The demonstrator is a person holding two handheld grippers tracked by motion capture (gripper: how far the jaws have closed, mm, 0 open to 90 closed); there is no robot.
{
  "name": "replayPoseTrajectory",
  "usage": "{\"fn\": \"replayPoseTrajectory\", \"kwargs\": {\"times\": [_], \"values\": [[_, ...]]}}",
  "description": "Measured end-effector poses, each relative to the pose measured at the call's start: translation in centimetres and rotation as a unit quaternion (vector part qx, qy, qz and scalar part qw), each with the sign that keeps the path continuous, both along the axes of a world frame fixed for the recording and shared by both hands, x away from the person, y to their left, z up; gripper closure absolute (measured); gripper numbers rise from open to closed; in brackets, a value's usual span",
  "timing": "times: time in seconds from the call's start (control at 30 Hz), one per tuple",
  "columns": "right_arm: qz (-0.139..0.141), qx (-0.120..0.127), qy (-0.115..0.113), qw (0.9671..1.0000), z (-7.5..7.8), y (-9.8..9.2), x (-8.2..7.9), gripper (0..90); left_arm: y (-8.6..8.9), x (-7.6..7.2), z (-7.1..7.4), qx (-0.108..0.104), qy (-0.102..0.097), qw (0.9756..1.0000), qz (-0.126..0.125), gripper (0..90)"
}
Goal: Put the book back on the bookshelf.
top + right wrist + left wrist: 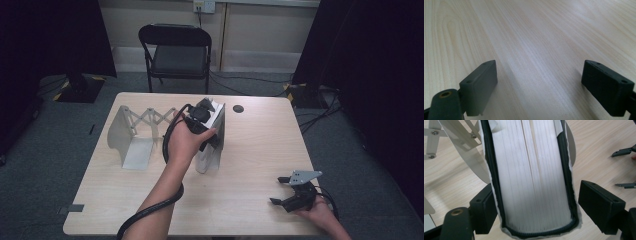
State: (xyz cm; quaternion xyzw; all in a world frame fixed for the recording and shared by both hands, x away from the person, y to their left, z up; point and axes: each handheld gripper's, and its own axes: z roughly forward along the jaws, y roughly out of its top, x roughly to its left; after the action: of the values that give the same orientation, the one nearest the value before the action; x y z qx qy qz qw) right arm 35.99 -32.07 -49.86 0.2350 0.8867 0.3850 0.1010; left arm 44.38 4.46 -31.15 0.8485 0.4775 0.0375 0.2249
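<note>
At 9 o'clock on the tabletop (260, 145) stands the white stretchy book rack (121, 134). It has one end plate on the left, and thin crossed bars run toward the middle. It is pulled wide open, so I think there is room in it for a book to stand.

In the middle, your left hand (182, 142) holds the left gripper (534, 205) down over a thick book (534, 175). The book has a dark cover and stands up on its edge. It is at the right end of the rack, with the rack's round right plate just beside it at 3 o'clock. That plate is probably there so the book can lean and not fall.

Your jaws are wide, one on each side of the book. In the left gripper view the left one touches the cover and the right one is a tiny bit off it. So it looks to me like you are not squeezing the book now. You may be steadying it.

At 5 o'clock, well apart from the book, your right gripper (278, 190) rests low near the edge of the tabletop. Its jaws are wide and hold nothing. It seems to be waiting out of the way.
</note>
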Motion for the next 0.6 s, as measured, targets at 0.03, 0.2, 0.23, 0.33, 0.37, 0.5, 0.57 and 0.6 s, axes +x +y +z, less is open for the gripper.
{"fn": "replayPoseTrajectory", "kwargs": {"times": [0.03, 0.2, 0.23, 0.33, 0.37, 0.5, 0.57, 0.6], "values": [[0.000, 0.000, 0.000, 1.0000, 0.00, 0.00, 0.00, 12.7, -0.01, -0.08, 0.01, 0.001, 0.001, 1.0000, 0.003, 20.0], [0.000, 0.000, 0.000, 1.0000, 0.00, 0.00, 0.00, 12.7, 0.05, -0.26, -0.01, 0.000, 0.002, 1.0000, 0.002, 20.1], [0.000, 0.000, 0.000, 1.0000, 0.00, 0.00, 0.00, 12.7, 0.09, -0.27, -0.01, 0.002, 0.001, 1.0000, 0.000, 20.1], [0.000, 0.000, 0.000, 1.0000, 0.00, 0.00, 0.00, 12.7, 0.08, -0.41, 0.01, 0.004, -0.001, 1.0000, -0.003, 20.0], [0.000, 0.000, 0.000, 1.0000, 0.00, 0.00, 0.00, 12.7, 0.08, -0.46, 0.00, 0.004, -0.001, 1.0000, -0.003, 20.1], [0.000, 0.001, 0.000, 1.0000, -0.01, 0.01, 0.00, 12.6, 0.20, -0.56, -0.01, 0.001, -0.001, 1.0000, -0.002, 20.2], [-0.001, 0.000, -0.001, 1.0000, -0.01, 0.01, 0.00, 12.7, 0.27, -0.61, -0.08, -0.001, 0.000, 1.0000, -0.002, 20.4], [-0.001, 0.000, -0.001, 1.0000, -0.01, 0.01, 0.00, 12.7, 0.33, -0.62, -0.12, -0.001, -0.001, 1.0000, -0.003, 20.4]]}}
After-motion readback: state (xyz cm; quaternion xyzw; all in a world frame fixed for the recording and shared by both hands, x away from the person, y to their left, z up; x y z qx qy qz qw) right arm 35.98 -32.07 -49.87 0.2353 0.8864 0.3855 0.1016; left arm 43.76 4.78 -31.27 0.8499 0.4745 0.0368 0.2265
